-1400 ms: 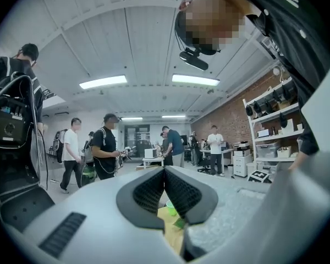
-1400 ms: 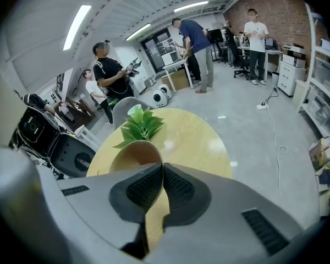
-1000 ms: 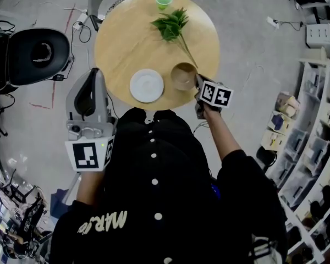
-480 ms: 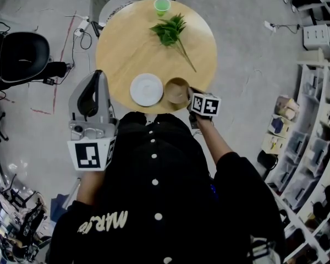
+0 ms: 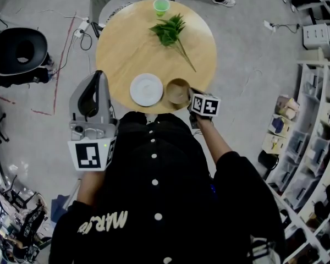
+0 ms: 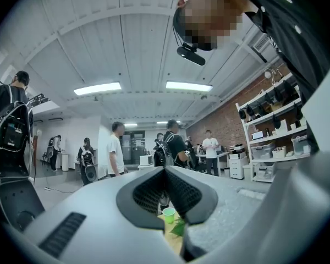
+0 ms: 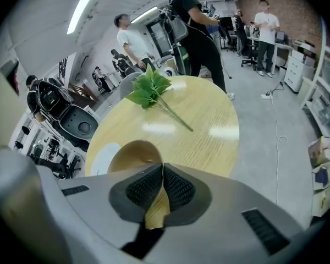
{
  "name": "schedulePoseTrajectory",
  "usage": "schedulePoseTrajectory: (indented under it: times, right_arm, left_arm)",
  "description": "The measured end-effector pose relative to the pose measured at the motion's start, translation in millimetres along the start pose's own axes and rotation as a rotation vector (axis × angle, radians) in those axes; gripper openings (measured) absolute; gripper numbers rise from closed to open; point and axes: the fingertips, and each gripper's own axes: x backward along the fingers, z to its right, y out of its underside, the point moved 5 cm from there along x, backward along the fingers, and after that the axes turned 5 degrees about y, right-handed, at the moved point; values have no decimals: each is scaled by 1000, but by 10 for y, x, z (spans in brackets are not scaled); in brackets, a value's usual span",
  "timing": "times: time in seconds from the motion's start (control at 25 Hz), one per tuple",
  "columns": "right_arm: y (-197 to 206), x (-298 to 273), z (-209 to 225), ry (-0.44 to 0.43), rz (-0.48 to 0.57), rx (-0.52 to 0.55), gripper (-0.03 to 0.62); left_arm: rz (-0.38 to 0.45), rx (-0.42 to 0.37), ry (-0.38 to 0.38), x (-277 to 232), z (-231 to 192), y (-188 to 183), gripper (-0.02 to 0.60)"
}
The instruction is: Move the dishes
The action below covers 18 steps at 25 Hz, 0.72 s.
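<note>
The wooden bowl (image 5: 177, 91) sits at the table's (image 5: 132, 43) near edge beside the white plate (image 5: 146, 89), its rim pinched in the right gripper's (image 7: 163, 168) nearly closed jaws. The left gripper (image 6: 165, 172) seems closed and empty. A level lift is advised, clear of the plate.

A round wooden desk (image 5: 132, 43) stands on a grey concrete floor (image 5: 253, 54) marked with red tape (image 5: 63, 54) and trailing cables (image 5: 83, 32), with a black chair (image 5: 19, 54) to one side and stocked shelving (image 5: 313, 142) to the other. Beyond, strip lights (image 6: 97, 88) glow on a white ribbed ceiling (image 6: 137, 43). A brick wall (image 6: 231, 120) runs behind standing people (image 6: 116, 147).
</note>
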Motion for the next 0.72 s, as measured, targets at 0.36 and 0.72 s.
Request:
schedulePoseTrajectory:
  times: [0.36, 0.72]
  right_arm:
    - [-3, -9, -17, 31, 1, 28, 26]
    - [-109, 93, -24, -27, 106, 17, 246]
  left_arm:
    - [2, -15, 11, 16, 20, 2, 3]
    - [0, -12, 15, 45, 40, 6, 3]
